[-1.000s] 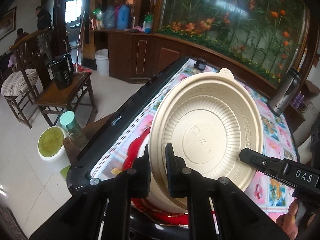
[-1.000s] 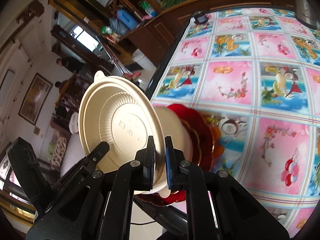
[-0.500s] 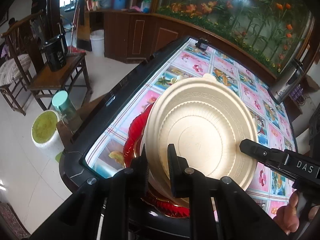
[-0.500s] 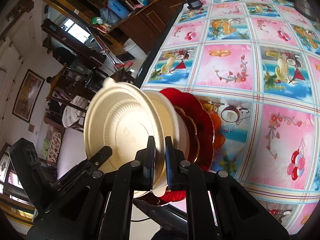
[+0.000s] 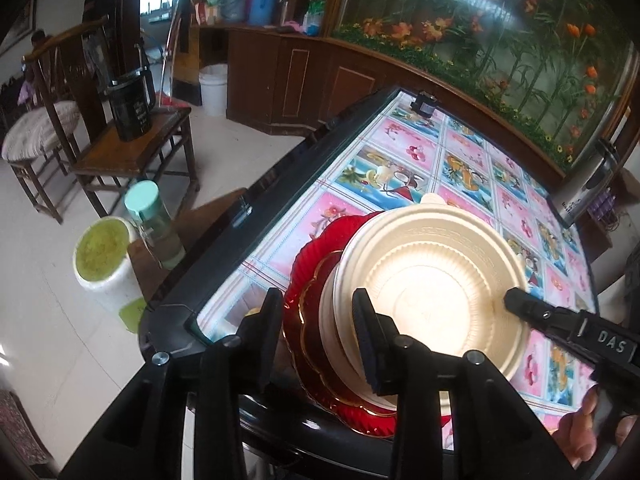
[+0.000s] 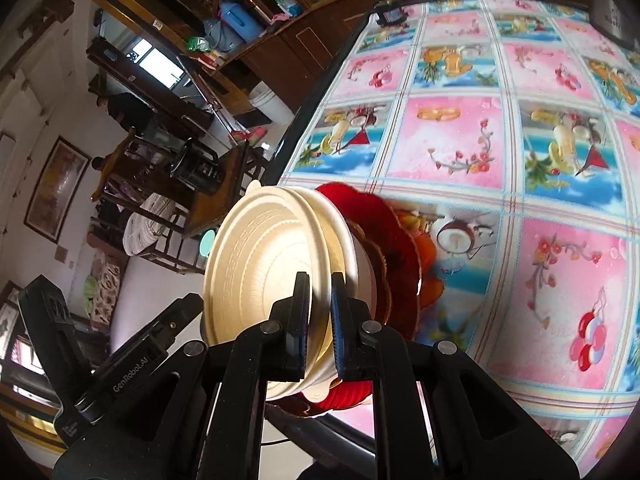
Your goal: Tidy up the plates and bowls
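In the left wrist view, the left gripper (image 5: 316, 334) has its jaws spread apart, straddling the near-left rim of a cream bowl (image 5: 436, 292) without pinching it. The bowl lies upside down on a second cream bowl, both stacked on red plates (image 5: 308, 280) at the near-left corner of the desk (image 5: 404, 160), close to its black edge. The flowered cloth to the far right lies bare up to a steel flask (image 5: 592, 184); left of the edge the floor drops to a green-capped bottle (image 5: 152, 224) and a wooden chair. In the right wrist view, the right gripper (image 6: 320, 316) has its jaws clenched on the bowl (image 6: 264, 268) rim at the near side, with the left gripper (image 6: 132, 352) just to its left. The red plates (image 6: 384, 228) overhang nothing visible; pink tiles stretch far and right.
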